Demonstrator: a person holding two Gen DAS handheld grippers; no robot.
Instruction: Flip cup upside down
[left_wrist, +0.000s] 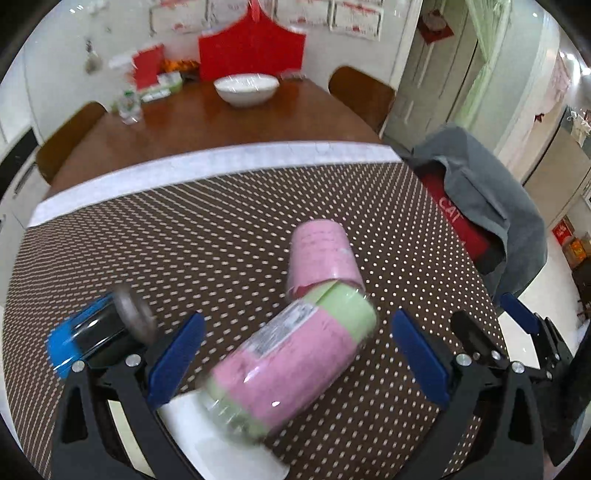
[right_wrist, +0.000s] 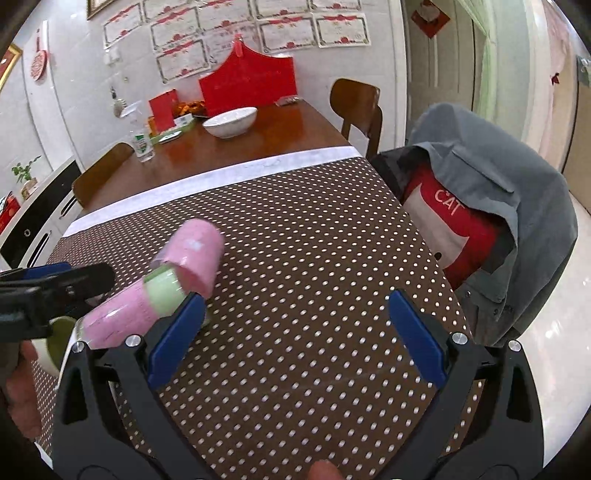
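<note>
A pink and green plastic cup (left_wrist: 291, 362) lies tilted on its side on the dotted tablecloth, between the fingers of my left gripper (left_wrist: 295, 350), which is open and apart from it. A second pink cup (left_wrist: 321, 254) stands upside down just behind it, touching it. In the right wrist view the lying cup (right_wrist: 129, 314) and the upside-down pink cup (right_wrist: 195, 254) sit at the left. My right gripper (right_wrist: 295, 332) is open and empty over the tablecloth, its left finger (right_wrist: 177, 336) close to the lying cup.
A blue and black can-like object (left_wrist: 92, 339) lies at the left gripper's left. A white sheet (left_wrist: 221, 443) lies under the cup. A white bowl (left_wrist: 245, 88) and bottle (left_wrist: 129, 107) stand on the far wooden table. A chair with grey jacket (right_wrist: 498, 206) stands at the right edge.
</note>
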